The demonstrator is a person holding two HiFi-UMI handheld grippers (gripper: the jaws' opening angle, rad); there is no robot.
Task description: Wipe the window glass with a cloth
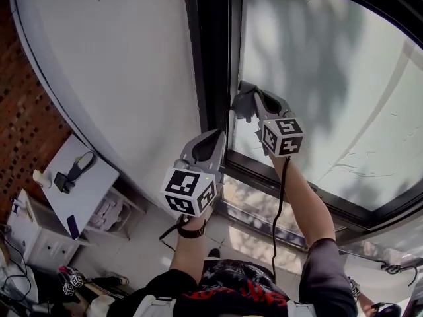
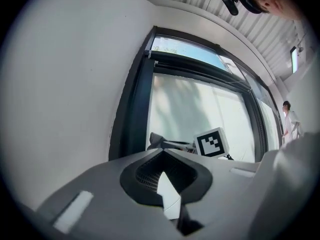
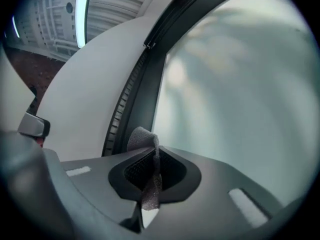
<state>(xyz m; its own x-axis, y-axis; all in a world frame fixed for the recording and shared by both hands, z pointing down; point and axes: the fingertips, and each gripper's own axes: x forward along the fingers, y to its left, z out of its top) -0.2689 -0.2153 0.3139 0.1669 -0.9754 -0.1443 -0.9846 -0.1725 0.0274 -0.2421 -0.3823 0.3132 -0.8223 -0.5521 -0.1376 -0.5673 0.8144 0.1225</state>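
Pinching a grey cloth (image 3: 145, 145) between its two jaws, the right hand-held gripper (image 3: 150, 158) was clamped shut on the fabric, a fold of which stood up above the jaw tips while a strip hung down through the dark pocket between them. From the head view, that right hand-held gripper (image 1: 246, 99) was raised at the lower left corner of the window glass (image 1: 330, 78), with the cloth (image 1: 239, 102) bunched at its tip, against the pane or just off it, close beside the dark window frame (image 1: 215, 58). The glass looked frosted and pale, with soft shadows across it. The left hand-held gripper (image 1: 213, 139) was held lower and further left, near the bottom of the frame where it met the white wall (image 1: 112, 58), well apart from the cloth. In its own view the left hand-held gripper (image 2: 162, 156) had its jaws pressed together with nothing held between them, and the marker cube of the right one showed beyond, in front of the glass (image 2: 200, 109). A black cable (image 1: 277, 210) ran down along the right forearm, and a dark watch (image 1: 190, 232) sat on the left wrist. Far below to the left stood a white tabletop (image 1: 99, 190) carrying a few small dark items, next to a brick wall (image 1: 26, 124).
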